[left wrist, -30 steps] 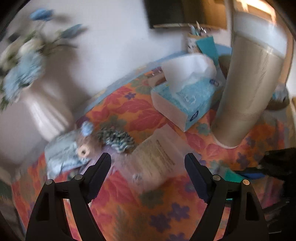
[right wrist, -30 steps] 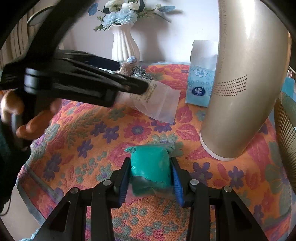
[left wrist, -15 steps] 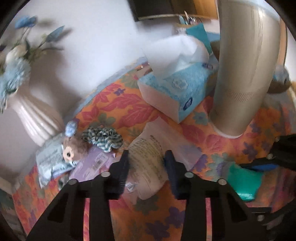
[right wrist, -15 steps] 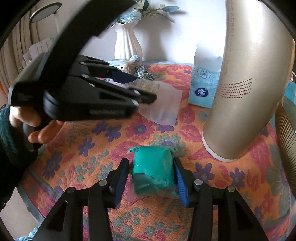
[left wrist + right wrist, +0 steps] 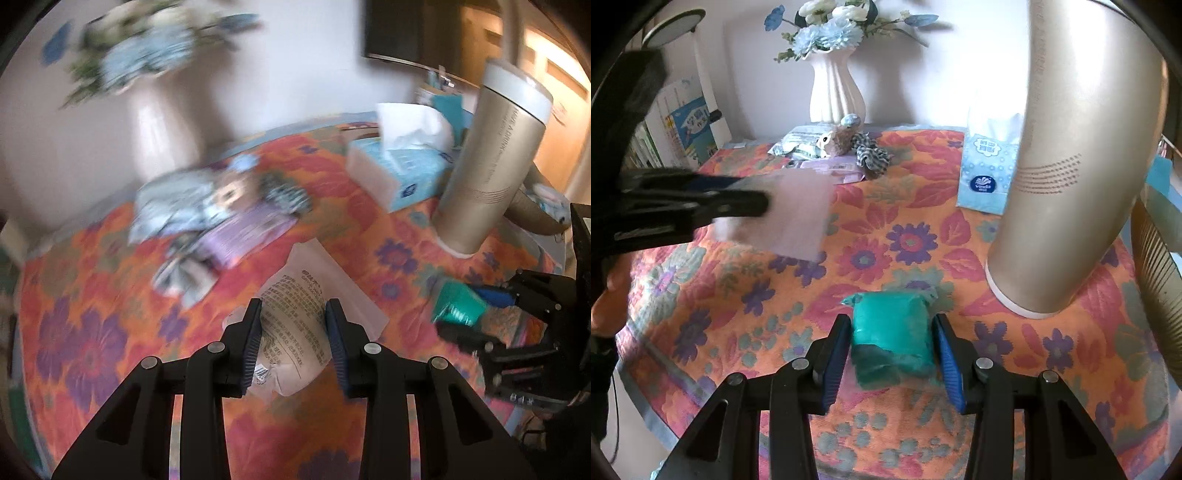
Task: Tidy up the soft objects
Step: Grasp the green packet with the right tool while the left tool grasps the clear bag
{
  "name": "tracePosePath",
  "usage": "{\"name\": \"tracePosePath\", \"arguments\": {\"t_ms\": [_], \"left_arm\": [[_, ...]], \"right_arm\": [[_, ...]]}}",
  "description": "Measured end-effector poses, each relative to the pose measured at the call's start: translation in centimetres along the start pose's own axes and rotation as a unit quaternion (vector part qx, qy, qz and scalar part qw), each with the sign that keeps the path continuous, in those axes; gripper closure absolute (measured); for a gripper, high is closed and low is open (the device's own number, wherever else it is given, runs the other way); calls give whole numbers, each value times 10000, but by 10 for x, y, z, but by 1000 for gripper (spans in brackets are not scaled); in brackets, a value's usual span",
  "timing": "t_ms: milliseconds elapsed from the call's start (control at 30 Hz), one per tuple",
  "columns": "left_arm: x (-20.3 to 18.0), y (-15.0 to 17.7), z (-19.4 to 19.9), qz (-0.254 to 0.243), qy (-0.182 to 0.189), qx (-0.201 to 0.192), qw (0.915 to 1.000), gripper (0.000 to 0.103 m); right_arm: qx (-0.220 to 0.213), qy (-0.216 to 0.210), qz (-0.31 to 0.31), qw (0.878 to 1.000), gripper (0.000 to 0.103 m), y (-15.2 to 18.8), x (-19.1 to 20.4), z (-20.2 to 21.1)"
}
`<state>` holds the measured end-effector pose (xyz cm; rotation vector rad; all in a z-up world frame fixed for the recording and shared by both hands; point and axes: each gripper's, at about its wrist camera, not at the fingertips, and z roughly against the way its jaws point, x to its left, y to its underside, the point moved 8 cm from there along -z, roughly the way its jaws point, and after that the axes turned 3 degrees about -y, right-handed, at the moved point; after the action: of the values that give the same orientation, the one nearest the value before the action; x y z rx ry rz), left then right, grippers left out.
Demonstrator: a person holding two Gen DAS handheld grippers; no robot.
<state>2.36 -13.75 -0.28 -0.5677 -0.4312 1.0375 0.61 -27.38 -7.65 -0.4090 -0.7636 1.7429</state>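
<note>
My left gripper (image 5: 293, 325) is shut on a clear plastic pouch with printed text (image 5: 295, 314) and holds it above the flowered tablecloth (image 5: 92, 332). The pouch also shows in the right wrist view (image 5: 790, 218), lifted at the left. My right gripper (image 5: 890, 343) is shut on a teal soft packet (image 5: 890, 332) resting low over the cloth; the packet shows at the right of the left wrist view (image 5: 458, 302). A pile of soft things lies by the vase: a small plush toy (image 5: 836, 138), a striped scrunchie (image 5: 871, 157), a pale packet (image 5: 801, 142) and a purple packet (image 5: 836, 170).
A tall gold tumbler (image 5: 1082, 166) stands at the right, close to my right gripper. A blue tissue box (image 5: 988, 170) sits behind it. A white vase with blue flowers (image 5: 836, 88) stands at the back. A woven basket rim (image 5: 1160, 277) is at the far right.
My left gripper closed on the clear pouch and lifted it toward the left and back. My right gripper stayed on the teal packet with little movement.
</note>
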Motion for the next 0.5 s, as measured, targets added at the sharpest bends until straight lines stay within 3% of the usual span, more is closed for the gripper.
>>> {"name": "tracePosePath", "arguments": {"t_ms": [200,300,400,433,500], "left_arm": [[48,39,12,807,-418,200,9957,72],[67,53,8,1226,-412,222,9913,72],[69,58,10,1328,-315,153,9905,66],[69,60,12,1307,-270,144,9909,56],[63,65,15,1156,-54,215,9930,34]], "right_arm": [[-42,197,295,9994,60,-25,31,1],[57,380,343,9987,60,-38,35,-14],[207,129,232,9994,60,-37,37,-22],[230,73,155,9996,59,-35,36,-21],[203,-76,-62,9997,42,-29,29,-14]]}}
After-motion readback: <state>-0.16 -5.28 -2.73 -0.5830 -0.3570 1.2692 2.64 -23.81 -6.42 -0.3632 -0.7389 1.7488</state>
